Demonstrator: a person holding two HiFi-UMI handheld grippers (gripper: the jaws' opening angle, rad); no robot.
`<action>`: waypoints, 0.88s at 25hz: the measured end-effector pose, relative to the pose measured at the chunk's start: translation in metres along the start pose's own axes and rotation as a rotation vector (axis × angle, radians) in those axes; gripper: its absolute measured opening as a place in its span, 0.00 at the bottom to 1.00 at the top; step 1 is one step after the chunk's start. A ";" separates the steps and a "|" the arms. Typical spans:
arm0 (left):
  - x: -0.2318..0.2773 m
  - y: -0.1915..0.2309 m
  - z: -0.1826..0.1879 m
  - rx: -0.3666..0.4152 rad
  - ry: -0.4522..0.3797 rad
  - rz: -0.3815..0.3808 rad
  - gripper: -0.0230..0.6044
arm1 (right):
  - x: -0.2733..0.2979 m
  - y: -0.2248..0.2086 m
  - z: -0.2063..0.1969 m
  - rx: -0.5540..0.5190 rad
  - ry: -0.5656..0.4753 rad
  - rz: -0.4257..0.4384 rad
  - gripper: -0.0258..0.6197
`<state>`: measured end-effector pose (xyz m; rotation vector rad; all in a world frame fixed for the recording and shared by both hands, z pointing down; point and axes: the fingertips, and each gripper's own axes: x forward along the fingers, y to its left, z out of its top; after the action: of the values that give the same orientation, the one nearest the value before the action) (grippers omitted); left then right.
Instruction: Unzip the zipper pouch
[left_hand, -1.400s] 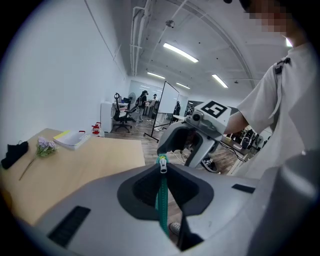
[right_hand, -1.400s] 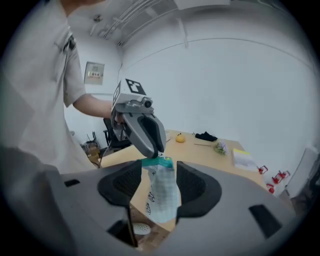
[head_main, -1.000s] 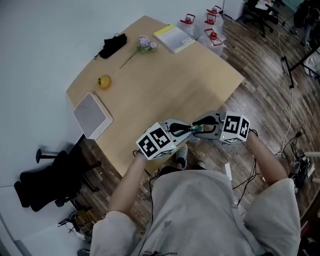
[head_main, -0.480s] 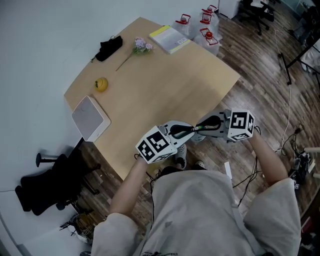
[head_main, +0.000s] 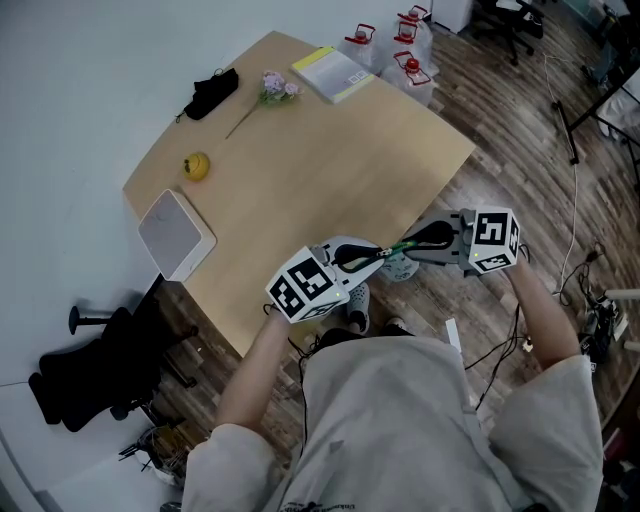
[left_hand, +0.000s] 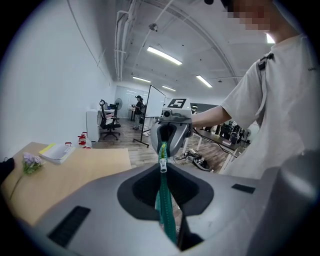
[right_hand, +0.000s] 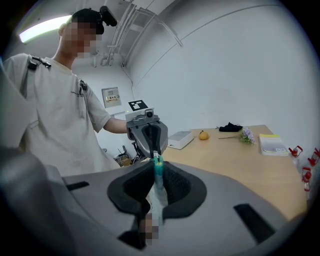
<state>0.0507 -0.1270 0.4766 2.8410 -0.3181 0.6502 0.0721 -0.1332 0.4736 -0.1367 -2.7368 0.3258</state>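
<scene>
Pale grey short-sleeved T-shirt (head_main: 420, 420), grey-shelled left gripper (head_main: 378, 256) and right gripper (head_main: 405, 246), each bearing a black-and-white marker cube (head_main: 303, 285)

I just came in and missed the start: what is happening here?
A person holds a zipper pouch in the air beside the table, stretched between two hand-held grippers. The left gripper is shut on one end. The right gripper has just been closing its jaws and grips the other end. How far the zipper is open is unclear.
</scene>
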 end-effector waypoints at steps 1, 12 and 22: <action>0.000 -0.001 -0.001 0.000 0.002 -0.002 0.12 | 0.000 0.000 -0.001 -0.004 0.006 0.000 0.13; -0.009 0.009 -0.012 0.011 0.044 0.014 0.12 | -0.009 -0.007 -0.001 -0.002 0.009 -0.025 0.13; -0.016 0.016 -0.025 0.010 0.084 0.016 0.12 | -0.014 -0.011 0.000 -0.008 0.022 -0.055 0.13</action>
<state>0.0229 -0.1340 0.4940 2.8138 -0.3249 0.7744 0.0841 -0.1460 0.4715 -0.0660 -2.7149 0.2968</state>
